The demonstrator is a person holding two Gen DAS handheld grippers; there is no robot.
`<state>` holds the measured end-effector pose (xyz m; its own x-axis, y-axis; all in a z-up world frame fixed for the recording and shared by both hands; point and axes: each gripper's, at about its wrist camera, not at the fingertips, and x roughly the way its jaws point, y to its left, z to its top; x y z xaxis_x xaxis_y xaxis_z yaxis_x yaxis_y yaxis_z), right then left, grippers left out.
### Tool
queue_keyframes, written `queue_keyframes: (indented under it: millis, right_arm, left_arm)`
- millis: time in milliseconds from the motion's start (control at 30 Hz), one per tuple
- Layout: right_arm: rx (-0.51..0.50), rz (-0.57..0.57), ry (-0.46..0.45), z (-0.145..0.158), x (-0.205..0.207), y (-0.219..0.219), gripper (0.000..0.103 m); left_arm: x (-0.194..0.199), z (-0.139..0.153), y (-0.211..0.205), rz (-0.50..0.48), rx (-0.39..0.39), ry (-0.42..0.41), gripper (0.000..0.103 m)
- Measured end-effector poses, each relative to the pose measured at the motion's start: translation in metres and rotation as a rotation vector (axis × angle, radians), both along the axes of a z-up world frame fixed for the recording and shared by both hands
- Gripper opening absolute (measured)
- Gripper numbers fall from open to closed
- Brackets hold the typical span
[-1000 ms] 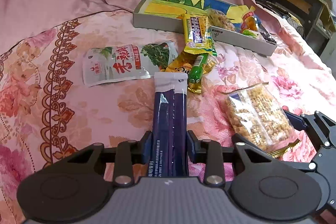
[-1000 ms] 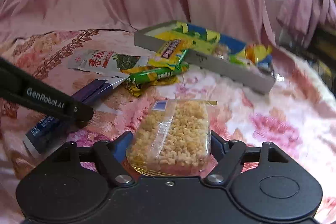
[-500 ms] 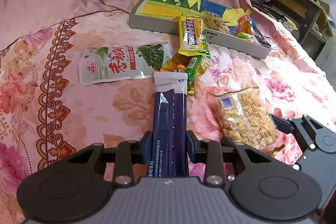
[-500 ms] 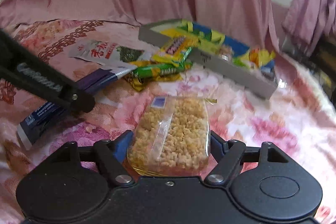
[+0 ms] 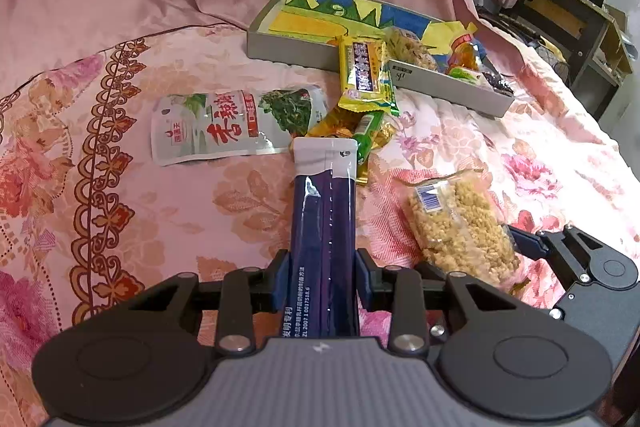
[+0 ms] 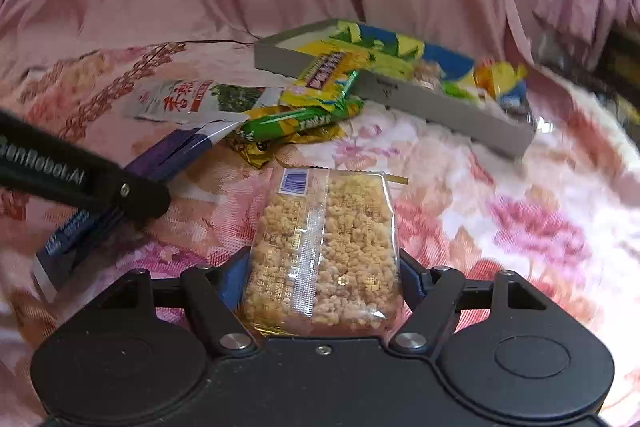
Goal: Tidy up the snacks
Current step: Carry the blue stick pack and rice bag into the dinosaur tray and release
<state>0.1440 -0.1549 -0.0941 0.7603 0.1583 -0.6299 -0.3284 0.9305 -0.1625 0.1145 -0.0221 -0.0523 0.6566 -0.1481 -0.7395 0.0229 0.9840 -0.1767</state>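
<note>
My left gripper (image 5: 323, 277) is shut on a long purple snack packet (image 5: 323, 223) with a white top end, held above the pink bedspread. My right gripper (image 6: 322, 279) is shut on a clear bag of puffed rice crisps (image 6: 328, 239); the bag also shows in the left wrist view (image 5: 460, 223). A grey tray (image 5: 288, 49) with a colourful lining stands at the back and holds several snacks at its right end. The purple packet also shows in the right wrist view (image 6: 160, 163).
On the bedspread lie a white pickled-vegetable pouch (image 5: 236, 121), a yellow bar (image 5: 366, 75) leaning on the tray's front wall, and a green stick (image 5: 368, 135) on a gold wrapper. A dark wooden shelf (image 5: 576, 27) stands far right. Pink cloth hangs behind.
Both grippers have lifted with their packets and drawn back a little. The rice crisp bag has risen off the bedspread. The other snacks and the tray have not moved.
</note>
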Motion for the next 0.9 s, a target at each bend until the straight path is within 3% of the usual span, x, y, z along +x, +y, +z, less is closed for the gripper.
queue_keyframes:
  millis: [100,200,567,900]
  right_arm:
    - [-0.1,0.034,-0.077,0.001,-0.007,0.008,0.074]
    - [-0.128,0.028,-0.117,0.003,-0.007,0.006,0.074]
    - [-0.033,-0.041,-0.268,0.035,0.016,-0.02,0.074]
    - [0.065,-0.105,-0.424,0.063,0.071,-0.049,0.074]
  left_arm:
    - [0.0,0.002,0.0,0.002,-0.003,-0.007,0.037]
    - [-0.001,0.005,0.001,0.011,-0.01,-0.024,0.037]
    - [0.028,0.038,-0.007,0.035,0.025,-0.138,0.037]
    - [0.095,0.086,-0.021,0.047,0.009,-0.211,0.037]
